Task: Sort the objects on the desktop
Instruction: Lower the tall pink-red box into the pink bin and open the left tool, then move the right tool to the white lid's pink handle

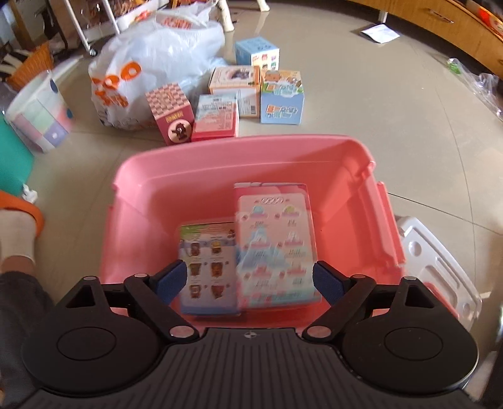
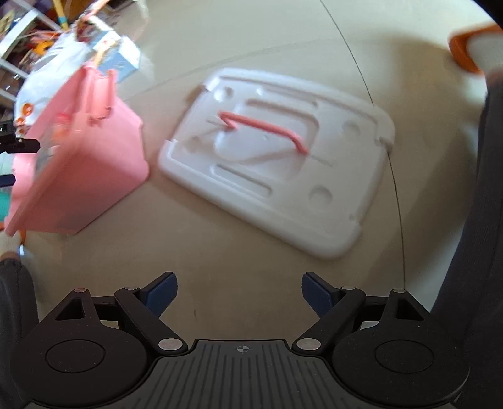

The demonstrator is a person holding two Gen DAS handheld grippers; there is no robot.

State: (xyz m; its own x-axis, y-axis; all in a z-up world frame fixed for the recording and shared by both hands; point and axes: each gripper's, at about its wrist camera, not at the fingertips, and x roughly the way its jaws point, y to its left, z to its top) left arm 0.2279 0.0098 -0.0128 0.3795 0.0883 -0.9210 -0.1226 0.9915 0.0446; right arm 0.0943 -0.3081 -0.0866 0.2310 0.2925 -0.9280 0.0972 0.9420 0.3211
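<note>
A pink storage bin (image 1: 239,141) stands on the tiled floor, and two toy boxes lie flat in it: a tall pink-and-white box (image 1: 273,239) and a smaller box printed with bear figures (image 1: 209,264). My left gripper (image 1: 248,277) hangs above them, open, its blue pads apart from both boxes. Beyond the bin, several more toy boxes sit on the floor, among them a pink checkered box (image 1: 171,113) and a blue box (image 1: 281,97). My right gripper (image 2: 239,292) is open over bare floor, with the pink bin (image 2: 81,163) to its left.
The bin's white lid (image 2: 276,170) with a pink handle lies on the floor to the right of the bin. A stuffed white plastic bag (image 1: 157,63) sits behind the boxes. A person's socked foot in an orange slipper (image 1: 19,229) is at the left, and wooden furniture (image 1: 456,28) at the far right.
</note>
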